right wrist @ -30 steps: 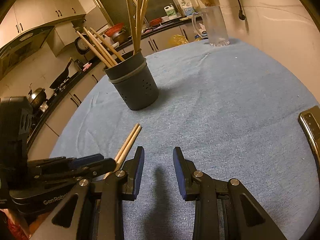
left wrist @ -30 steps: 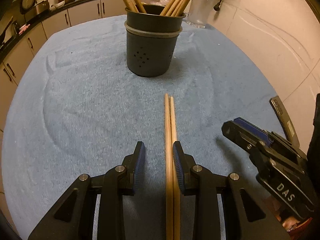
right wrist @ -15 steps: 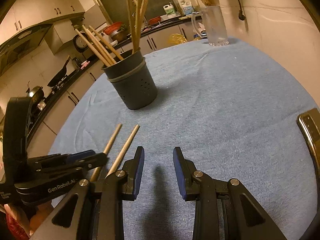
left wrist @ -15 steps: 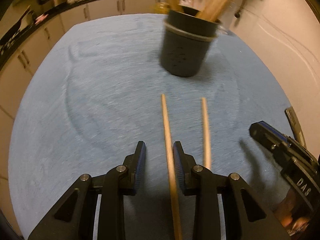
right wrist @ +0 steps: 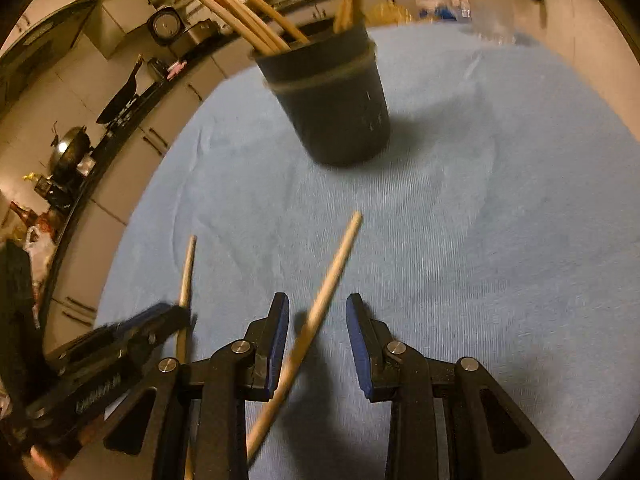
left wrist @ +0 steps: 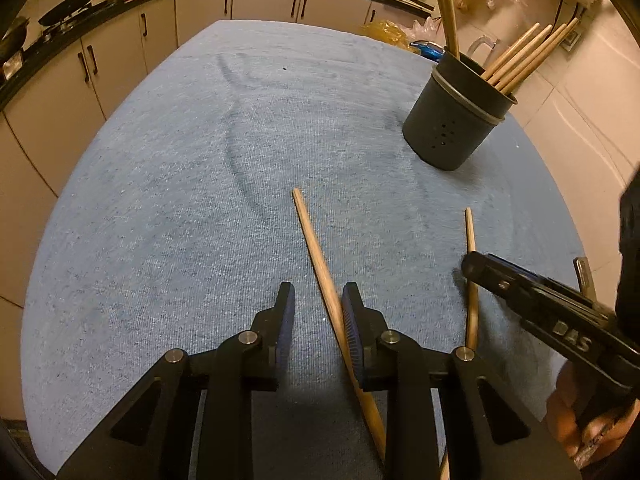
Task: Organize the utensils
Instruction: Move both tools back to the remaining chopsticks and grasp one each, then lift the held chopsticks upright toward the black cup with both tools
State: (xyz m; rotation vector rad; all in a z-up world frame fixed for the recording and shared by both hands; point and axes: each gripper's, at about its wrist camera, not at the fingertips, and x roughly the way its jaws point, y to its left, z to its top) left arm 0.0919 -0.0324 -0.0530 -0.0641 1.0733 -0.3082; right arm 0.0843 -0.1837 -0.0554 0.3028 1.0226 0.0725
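Observation:
Two wooden chopsticks lie apart on the blue cloth. One chopstick (left wrist: 320, 268) runs between my left gripper's (left wrist: 318, 312) open jaws, against the right pad. The other chopstick (right wrist: 320, 300) runs between my right gripper's (right wrist: 318, 320) open jaws; in the left wrist view it (left wrist: 471, 280) passes under the right gripper. A dark holder (left wrist: 456, 120) with several chopsticks stands upright beyond them, also in the right wrist view (right wrist: 336, 100), which is blurred.
The blue cloth (left wrist: 180, 200) covers a round table. Kitchen cabinets (left wrist: 120, 48) and a counter with pans curve behind. A glass jug (right wrist: 480, 0) stands at the table's far edge. A metal object (left wrist: 584, 280) lies at the right edge.
The two chopsticks, side by side a second ago, are now spread apart. My left gripper swung left with one between its jaws. My right gripper moved left and forward over the other.

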